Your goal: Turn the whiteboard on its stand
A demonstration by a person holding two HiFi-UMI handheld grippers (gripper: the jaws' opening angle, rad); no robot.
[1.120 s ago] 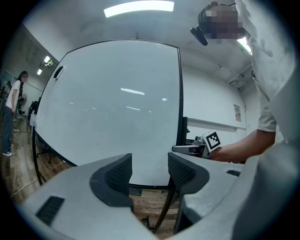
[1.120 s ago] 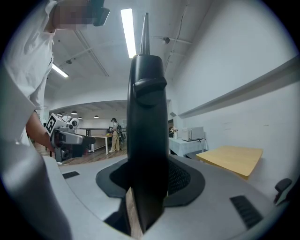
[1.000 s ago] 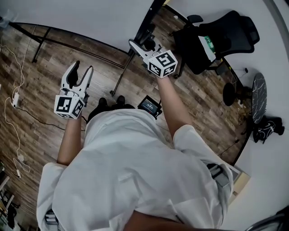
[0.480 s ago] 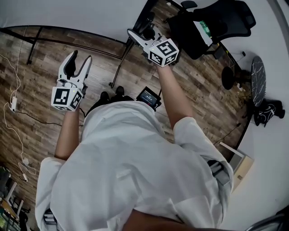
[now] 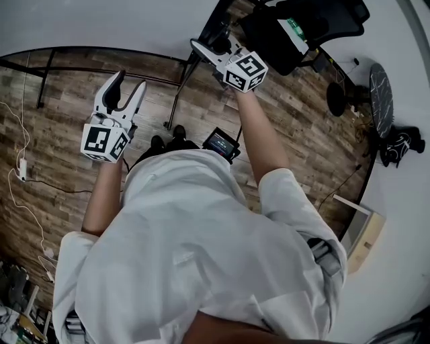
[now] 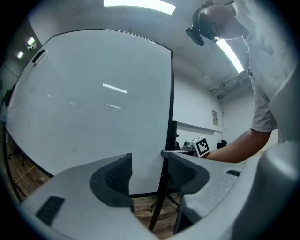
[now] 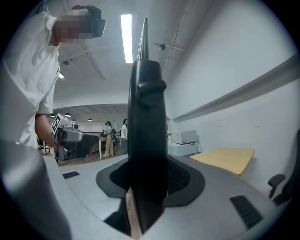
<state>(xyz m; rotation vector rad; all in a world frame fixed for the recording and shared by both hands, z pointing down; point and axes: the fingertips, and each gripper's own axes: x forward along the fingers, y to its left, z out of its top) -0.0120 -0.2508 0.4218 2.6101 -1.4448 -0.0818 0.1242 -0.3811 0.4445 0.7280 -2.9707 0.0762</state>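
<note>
The whiteboard fills the top of the head view as a white sheet with a black frame; its stand's legs reach the wooden floor. My right gripper is shut on the board's black side frame, which fills the gap between its pads. My left gripper is open and holds nothing. In the left gripper view the board's face and its frame edge stand some way beyond the open left gripper.
A black office chair stands right of the board. A small screen device lies on the floor by the person's feet. Cables run along the left. A yellow panel leans at the right wall. People stand far off.
The left gripper has risen a little toward the board, still open. The right gripper keeps its grip on the frame, and the head view has shifted slightly.
</note>
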